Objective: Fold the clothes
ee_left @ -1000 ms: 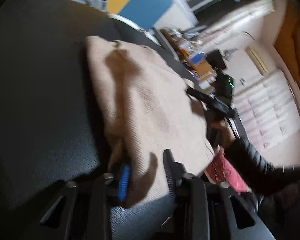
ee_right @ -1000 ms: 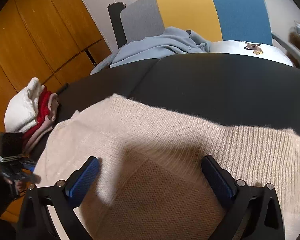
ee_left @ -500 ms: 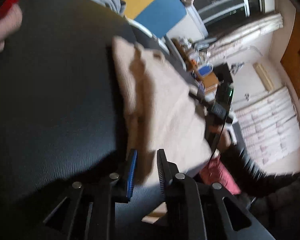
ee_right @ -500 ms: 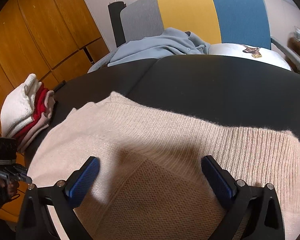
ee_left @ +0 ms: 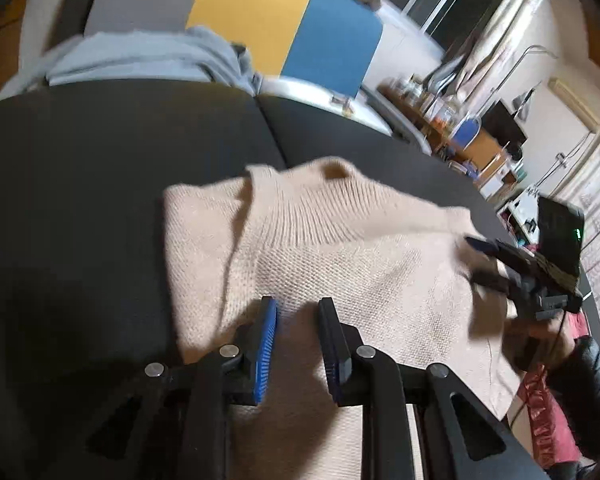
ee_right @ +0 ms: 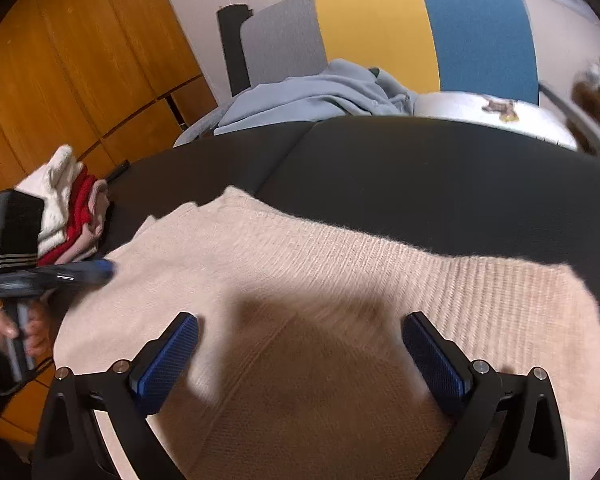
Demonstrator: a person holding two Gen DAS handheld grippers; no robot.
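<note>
Nearest, a beige knit sweater [ee_right: 340,280] is being kept laid out, partly folded, along the near edge of the dark cushioned surface [ee_right: 440,172]; the left gripper [ee_left: 298,312], its jaws having just been opening, is being held narrowly parted over the knit with nothing pinched, and the right gripper [ee_right: 300,340] is being held spread wide above it, empty. Further folds are judged outstanding. Farther off, a folded stack [ee_right: 70,216] is being kept at the surface's left edge, and a pale blue garment [ee_right: 320,96] is lying unfolded beyond the far edge.
</note>
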